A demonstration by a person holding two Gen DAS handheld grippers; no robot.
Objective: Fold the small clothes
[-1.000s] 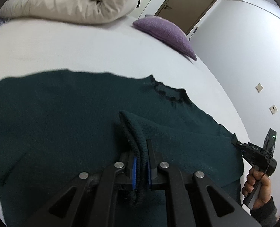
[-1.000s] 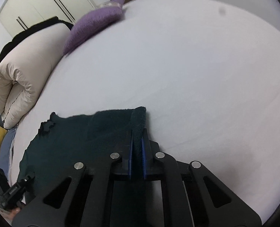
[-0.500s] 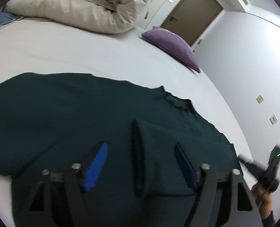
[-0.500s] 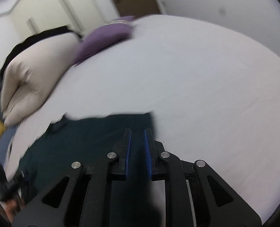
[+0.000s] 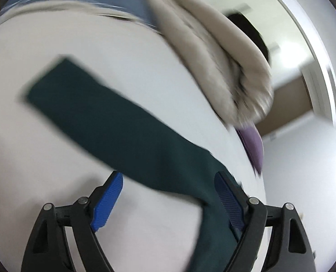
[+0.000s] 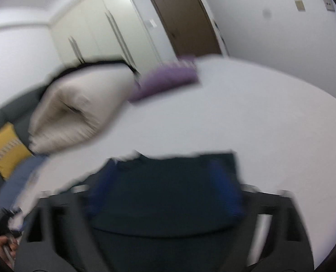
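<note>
A dark green knit sweater [image 5: 122, 127] lies on the white bed [image 5: 43, 163]; in the left wrist view one long sleeve stretches toward the upper left. My left gripper [image 5: 170, 195] is open above the bed and the sleeve's base, holding nothing. In the blurred right wrist view the sweater [image 6: 168, 181] lies flat just ahead, and my right gripper [image 6: 165, 192] is open over it with blue pads spread wide.
A beige rolled duvet [image 5: 213, 56] and a purple pillow [image 5: 254, 145] lie at the head of the bed; both show in the right wrist view too [image 6: 77, 106], [image 6: 168, 79]. A yellow cushion [image 6: 7, 149] sits at the left. Wardrobe and brown door stand behind.
Both grippers have let go of the sweater folds and opened wide. The left gripper has swung left toward the outstretched sleeve; the right has pulled back and tilted up. Both views are motion-blurred.
</note>
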